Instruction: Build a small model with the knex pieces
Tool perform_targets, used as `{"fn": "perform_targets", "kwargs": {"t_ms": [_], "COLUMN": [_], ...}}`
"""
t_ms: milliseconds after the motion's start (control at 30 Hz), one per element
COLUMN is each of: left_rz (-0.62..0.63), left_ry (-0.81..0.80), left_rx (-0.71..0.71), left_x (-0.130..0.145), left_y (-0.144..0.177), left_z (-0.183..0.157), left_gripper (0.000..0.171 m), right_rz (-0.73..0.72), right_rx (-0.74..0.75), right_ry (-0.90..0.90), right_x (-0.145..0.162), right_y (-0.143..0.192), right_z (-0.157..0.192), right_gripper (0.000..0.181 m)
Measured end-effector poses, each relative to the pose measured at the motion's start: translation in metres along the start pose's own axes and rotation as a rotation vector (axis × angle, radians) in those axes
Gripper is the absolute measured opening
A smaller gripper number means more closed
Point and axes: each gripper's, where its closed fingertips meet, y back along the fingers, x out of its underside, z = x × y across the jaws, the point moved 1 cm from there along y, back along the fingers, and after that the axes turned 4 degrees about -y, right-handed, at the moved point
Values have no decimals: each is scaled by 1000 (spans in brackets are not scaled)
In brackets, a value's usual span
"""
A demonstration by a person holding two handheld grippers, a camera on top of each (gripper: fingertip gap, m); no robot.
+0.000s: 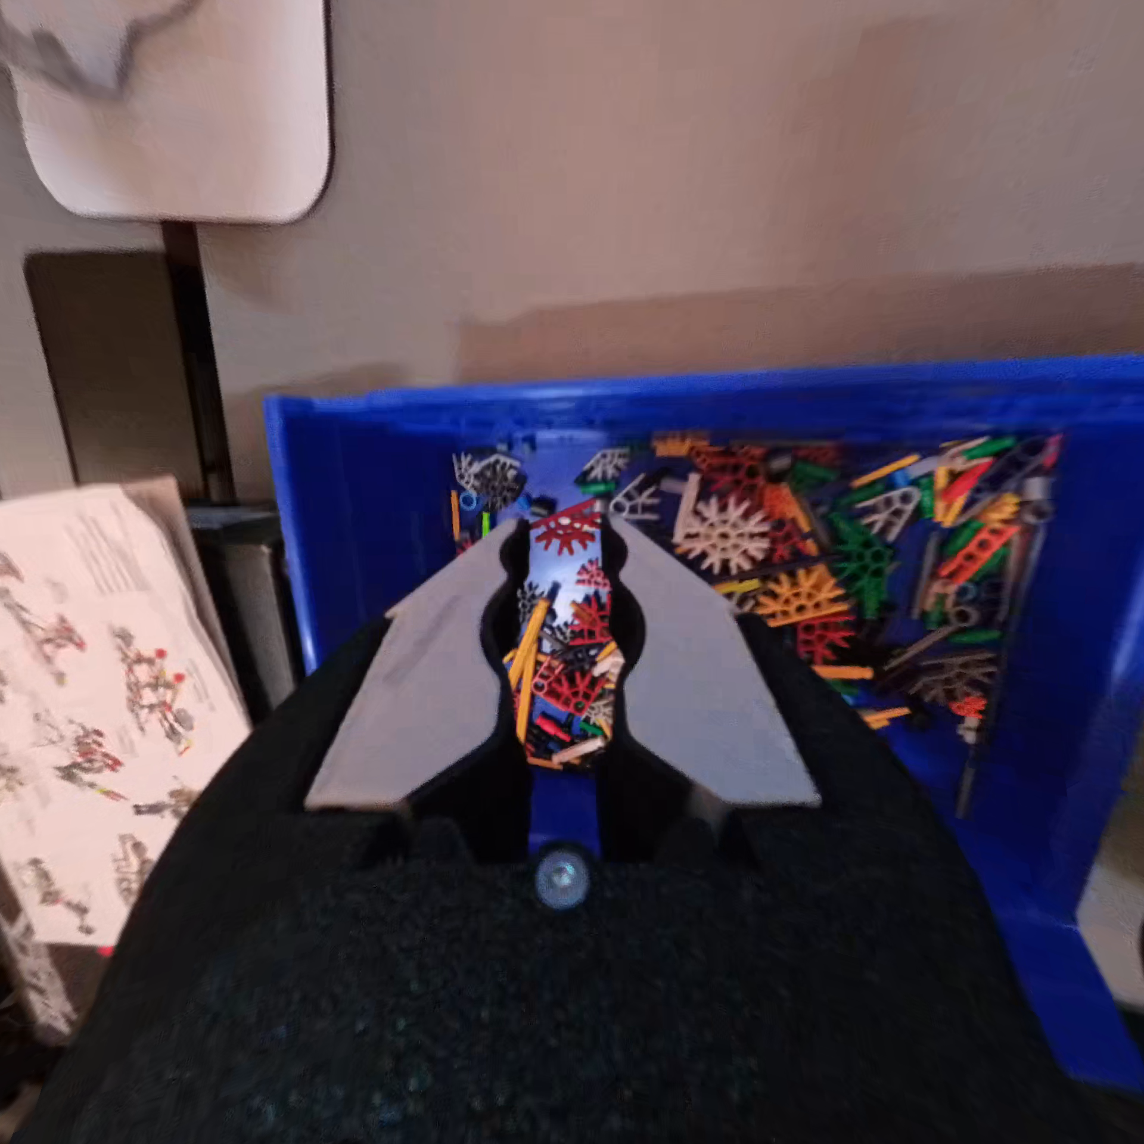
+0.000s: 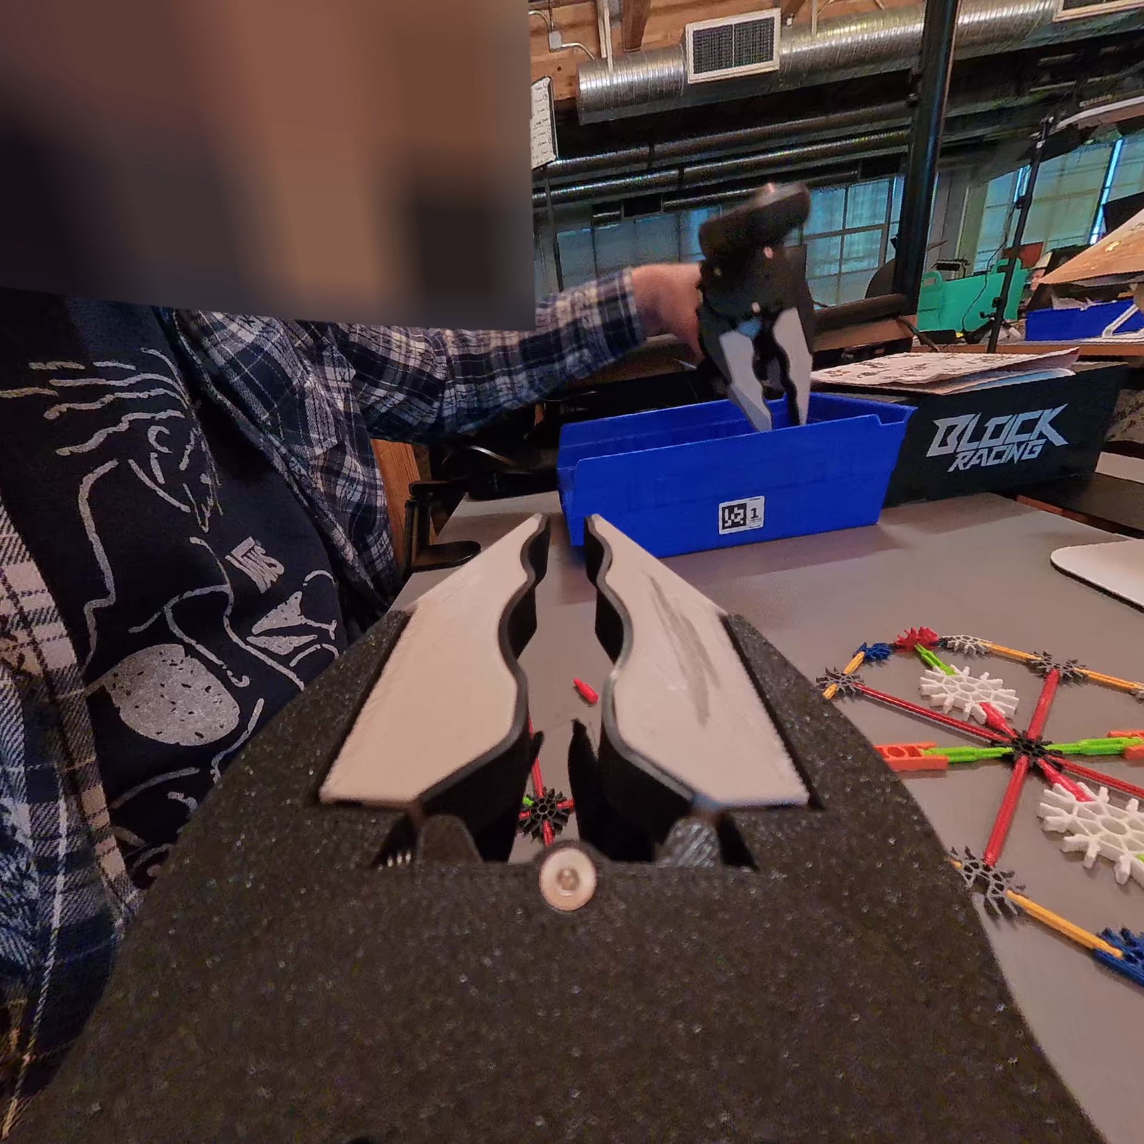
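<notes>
My left gripper [image 1: 564,526] is open and empty, pointing down into a blue bin [image 1: 371,495] full of loose coloured rods and snowflake-shaped connectors [image 1: 805,569]. A red connector [image 1: 566,533] lies just past its tips. The right wrist view shows that gripper [image 2: 781,420] from the side, its tips dipping over the blue bin [image 2: 712,483]. My right gripper [image 2: 566,526] is open and empty, hovering low over the grey table [image 2: 836,588]. A small red piece [image 2: 585,691] lies on the table between its fingers. A built wheel-like frame of rods and connectors [image 2: 1015,743] lies to its right.
A printed instruction sheet [image 1: 93,681] leans left of the bin. A black box [image 2: 1003,439] with a paper sheet on top stands behind the bin. A person in a plaid shirt [image 2: 278,402] sits at the left. A white object's edge [image 2: 1102,569] shows at the far right.
</notes>
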Motion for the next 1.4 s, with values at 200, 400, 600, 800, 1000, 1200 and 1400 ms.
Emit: {"fn": "perform_targets", "kwargs": {"t_ms": [200, 400, 600, 800, 1000, 1200, 1400], "left_rz": [-119, -82, -43, -130, -236, -141, 64], "left_ry": [-220, -333, -324, -243, -169, -3, 185], "left_rx": [45, 209, 250, 268, 198, -83, -59], "left_x": [-113, -170, -170, -179, -177, -94, 17], "left_y": [31, -34, -78, -67, -6, 64, 13], "left_z": [-85, -206, -241, -231, -189, -79, -26], "left_gripper": [21, 22, 23, 45, 45, 39, 35], "right_rz": [4, -15, -16, -29, -33, -37, -29], "right_rx": [-2, 6, 1, 6, 3, -2, 4], "right_ry": [10, 31, 46, 53, 54, 53, 44], "right_x": [0, -7, -9, -12, -13, -14, -11], "right_y": [-1, 2, 4, 7, 7, 7, 6], "right_z": [2, 4, 7, 7, 8, 9, 7], "right_gripper": [10, 10, 9, 9, 9, 9, 9]}}
